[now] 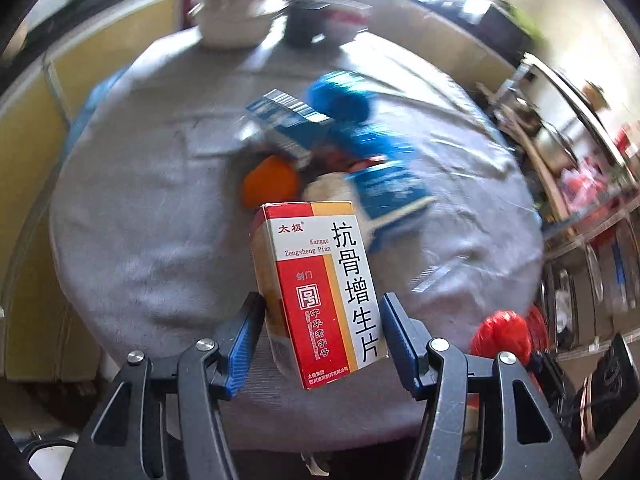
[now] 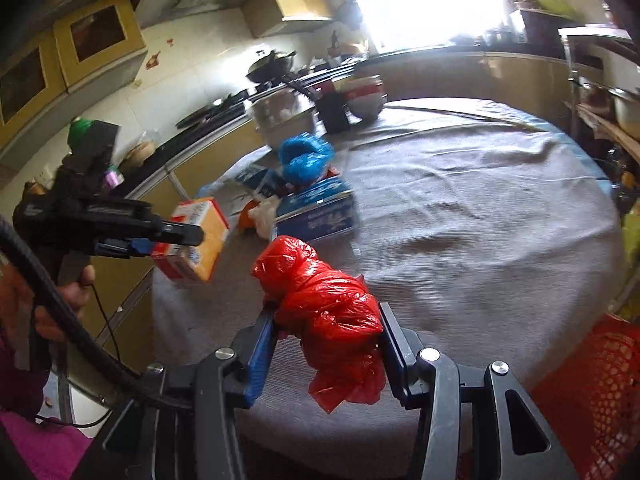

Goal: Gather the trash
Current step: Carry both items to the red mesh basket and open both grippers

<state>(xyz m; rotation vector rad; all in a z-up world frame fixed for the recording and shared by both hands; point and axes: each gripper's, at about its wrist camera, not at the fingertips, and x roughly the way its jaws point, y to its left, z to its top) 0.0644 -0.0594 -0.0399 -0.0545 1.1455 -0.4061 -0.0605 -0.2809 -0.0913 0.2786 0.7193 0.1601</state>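
Note:
My left gripper [image 1: 322, 320] is shut on a red, white and orange medicine box [image 1: 320, 288] and holds it above the round grey-clothed table [image 1: 140, 208]. The box also shows in the right wrist view [image 2: 196, 240], with the left gripper [image 2: 160, 236] around it. My right gripper [image 2: 326, 332] is shut on a crumpled red plastic bag [image 2: 328, 312], which shows at the right in the left wrist view [image 1: 504, 336]. More trash lies mid-table: a blue bag [image 2: 306, 156], blue boxes [image 2: 320, 212], an orange piece [image 1: 270, 184] and white paper [image 2: 266, 212].
Bowls [image 2: 366, 96], a metal pot [image 2: 280, 116] and a dark cup [image 2: 334, 112] stand at the table's far edge. A red mesh basket [image 2: 592, 396] sits at the lower right. Kitchen counter and yellow cabinets [image 2: 100, 36] run behind on the left; shelves [image 1: 580, 200] on the right.

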